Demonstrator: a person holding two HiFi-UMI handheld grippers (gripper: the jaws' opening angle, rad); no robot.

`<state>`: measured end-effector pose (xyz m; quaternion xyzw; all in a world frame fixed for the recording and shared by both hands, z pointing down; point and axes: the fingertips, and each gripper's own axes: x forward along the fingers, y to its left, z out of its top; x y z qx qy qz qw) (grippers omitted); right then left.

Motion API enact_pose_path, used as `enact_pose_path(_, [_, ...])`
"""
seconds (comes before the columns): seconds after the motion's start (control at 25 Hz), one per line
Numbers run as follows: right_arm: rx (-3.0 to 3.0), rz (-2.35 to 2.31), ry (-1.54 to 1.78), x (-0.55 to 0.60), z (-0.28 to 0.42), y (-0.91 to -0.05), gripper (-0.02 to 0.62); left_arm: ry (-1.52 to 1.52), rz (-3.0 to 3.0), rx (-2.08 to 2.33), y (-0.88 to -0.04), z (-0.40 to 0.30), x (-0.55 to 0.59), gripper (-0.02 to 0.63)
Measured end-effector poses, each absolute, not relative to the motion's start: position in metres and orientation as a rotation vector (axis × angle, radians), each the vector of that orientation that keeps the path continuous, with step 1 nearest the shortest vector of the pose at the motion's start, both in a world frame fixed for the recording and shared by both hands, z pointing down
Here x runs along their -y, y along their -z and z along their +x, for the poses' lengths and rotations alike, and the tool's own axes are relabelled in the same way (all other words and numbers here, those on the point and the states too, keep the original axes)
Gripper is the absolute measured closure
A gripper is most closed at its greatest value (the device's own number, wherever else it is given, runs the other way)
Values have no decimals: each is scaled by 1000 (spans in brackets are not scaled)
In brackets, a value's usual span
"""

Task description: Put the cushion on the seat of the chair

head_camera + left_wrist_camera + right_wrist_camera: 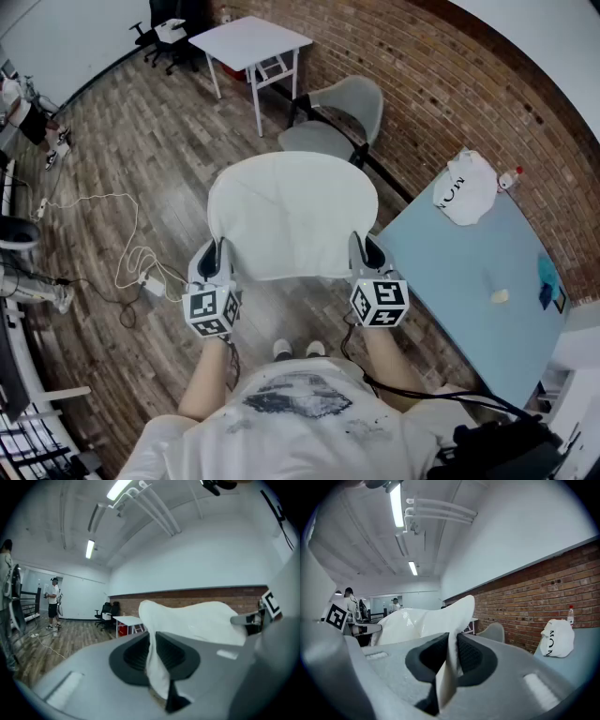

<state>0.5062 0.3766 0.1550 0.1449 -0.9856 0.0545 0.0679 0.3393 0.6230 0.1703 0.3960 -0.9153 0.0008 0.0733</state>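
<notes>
A white cushion (291,216) hangs flat in the air in front of me, held by its two near corners. My left gripper (217,260) is shut on the near left corner, and the white fabric (157,667) is pinched between its black pads. At the near right corner my right gripper (364,251) is shut on the cushion (450,660) in the same way. A grey shell chair (339,117) stands beyond the cushion's far edge, next to the brick wall; the cushion hides part of its seat.
A light blue table (478,281) at my right carries a white bag (467,187), a small bottle (511,176) and small items. A white table (249,42) and black office chairs (159,33) stand farther off. A white cable (122,253) lies on the wood floor at left. People stand far back (52,603).
</notes>
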Motion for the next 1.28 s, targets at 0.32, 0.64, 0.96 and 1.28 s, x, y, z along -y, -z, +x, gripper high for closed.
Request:
enact_pose_path(0.32, [2970, 428, -200, -384, 555, -156, 555, -30, 1140, 2741, -172, 384, -633, 571])
enact_pose_path(0.64, [2971, 416, -252, -367, 570, -160, 554, -34, 1127, 2737, -173, 397, -619, 571])
enact_pose_path(0.96, [2954, 368, -269, -353, 565, -177, 554, -25, 1099, 2741, -187, 397, -607, 571])
enact_pose_path(1.28, [2939, 399, -249, -332, 511, -185, 554, -9, 1106, 2733, -198, 341, -584, 571])
